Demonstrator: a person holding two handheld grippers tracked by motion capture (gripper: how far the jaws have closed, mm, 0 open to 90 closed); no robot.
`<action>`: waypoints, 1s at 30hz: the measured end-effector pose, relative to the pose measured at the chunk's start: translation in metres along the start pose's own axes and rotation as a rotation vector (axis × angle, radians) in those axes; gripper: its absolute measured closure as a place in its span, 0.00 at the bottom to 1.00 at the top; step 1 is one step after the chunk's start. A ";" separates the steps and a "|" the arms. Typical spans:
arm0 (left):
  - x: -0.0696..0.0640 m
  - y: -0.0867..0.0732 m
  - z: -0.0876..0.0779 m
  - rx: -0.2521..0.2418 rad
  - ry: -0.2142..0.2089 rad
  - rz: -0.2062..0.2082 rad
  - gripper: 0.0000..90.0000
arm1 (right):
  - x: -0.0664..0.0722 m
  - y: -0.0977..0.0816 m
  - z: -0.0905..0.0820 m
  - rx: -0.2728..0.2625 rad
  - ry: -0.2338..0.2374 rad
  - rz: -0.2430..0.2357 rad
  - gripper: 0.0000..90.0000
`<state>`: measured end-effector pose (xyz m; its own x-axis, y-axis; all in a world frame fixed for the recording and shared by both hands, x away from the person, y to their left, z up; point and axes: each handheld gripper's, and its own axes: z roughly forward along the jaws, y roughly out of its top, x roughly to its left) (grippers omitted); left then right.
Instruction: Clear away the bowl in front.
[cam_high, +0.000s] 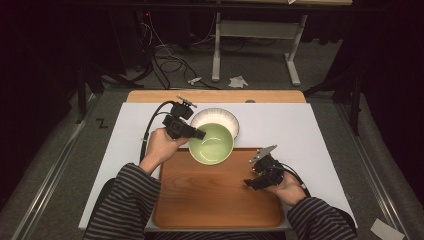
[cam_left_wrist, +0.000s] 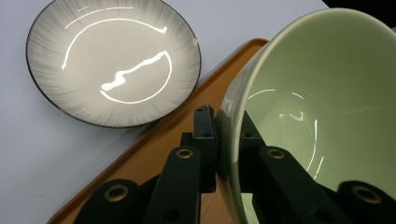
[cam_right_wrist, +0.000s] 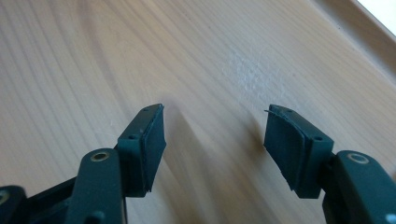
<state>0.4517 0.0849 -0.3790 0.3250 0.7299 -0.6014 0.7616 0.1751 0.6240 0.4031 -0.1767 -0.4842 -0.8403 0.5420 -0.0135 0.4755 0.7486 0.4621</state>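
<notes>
A pale green bowl (cam_high: 211, 143) hangs over the far edge of the wooden tray (cam_high: 200, 200), tilted. My left gripper (cam_high: 199, 133) is shut on its rim, one jaw inside and one outside, as the left gripper view shows at the green bowl (cam_left_wrist: 322, 93). Behind it a white plate with a dark rim (cam_high: 220, 119) lies on the white mat; the same plate (cam_left_wrist: 112, 60) appears upper left in the left gripper view. My right gripper (cam_high: 250, 182) hovers low over the tray's right side, open with nothing between its jaws (cam_right_wrist: 215, 135).
The tray (cam_left_wrist: 154, 144) rests on a white mat (cam_high: 300, 125) covering the table. A wooden strip (cam_high: 215, 96) runs along the table's far edge. Beyond it are a floor with cables and a metal stand (cam_high: 255, 45).
</notes>
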 end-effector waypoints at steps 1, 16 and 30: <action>0.000 -0.001 -0.001 0.000 -0.002 0.002 0.93 | 0.000 0.000 0.000 -0.001 -0.001 0.000 0.44; -0.001 -0.016 -0.011 0.017 -0.022 0.011 0.93 | 0.000 0.000 0.000 0.002 0.004 0.007 0.44; 0.000 -0.031 -0.008 0.059 -0.034 0.009 0.93 | 0.000 0.000 0.000 -0.002 0.001 0.001 0.44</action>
<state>0.4231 0.0843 -0.3943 0.3505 0.7082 -0.6129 0.7896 0.1285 0.6000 0.4032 -0.1768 -0.4840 -0.8399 0.5426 -0.0119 0.4760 0.7470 0.4642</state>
